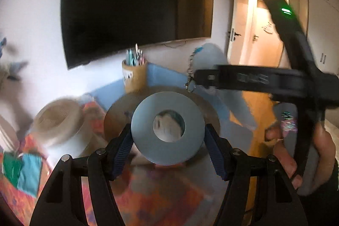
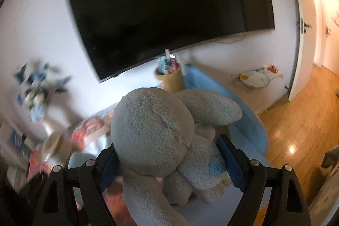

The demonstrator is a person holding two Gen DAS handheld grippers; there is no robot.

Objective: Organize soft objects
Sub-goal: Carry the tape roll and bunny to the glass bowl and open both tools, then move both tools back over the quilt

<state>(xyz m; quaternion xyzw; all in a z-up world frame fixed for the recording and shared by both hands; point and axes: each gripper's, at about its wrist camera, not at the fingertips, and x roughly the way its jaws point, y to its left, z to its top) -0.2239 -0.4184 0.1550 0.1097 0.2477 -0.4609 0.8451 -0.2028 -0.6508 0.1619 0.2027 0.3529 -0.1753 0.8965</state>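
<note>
My left gripper [image 1: 168, 146] is shut on a grey ring with a round hole [image 1: 148, 120], held up in the air with its flat face toward the camera. My right gripper [image 2: 169, 160] is shut on a grey plush bunny [image 2: 152, 130] with long ears and a blue patch; the toy fills the jaws. In the left wrist view the right gripper's black body [image 1: 264, 79] crosses at the right, gripped by a hand [image 1: 305, 154], with the bunny's grey ears [image 1: 211, 58] showing beyond it.
A big black TV [image 2: 169, 3] hangs on the white wall. Below stand a tan pencil pot [image 1: 134, 75], a blue mat [image 2: 243, 120], a pale roll [image 1: 59, 120], a brown disc [image 1: 118, 113] and colourful cloth [image 1: 159, 194]. An open door [image 2: 300, 35] and wooden floor [image 2: 296, 130] lie right.
</note>
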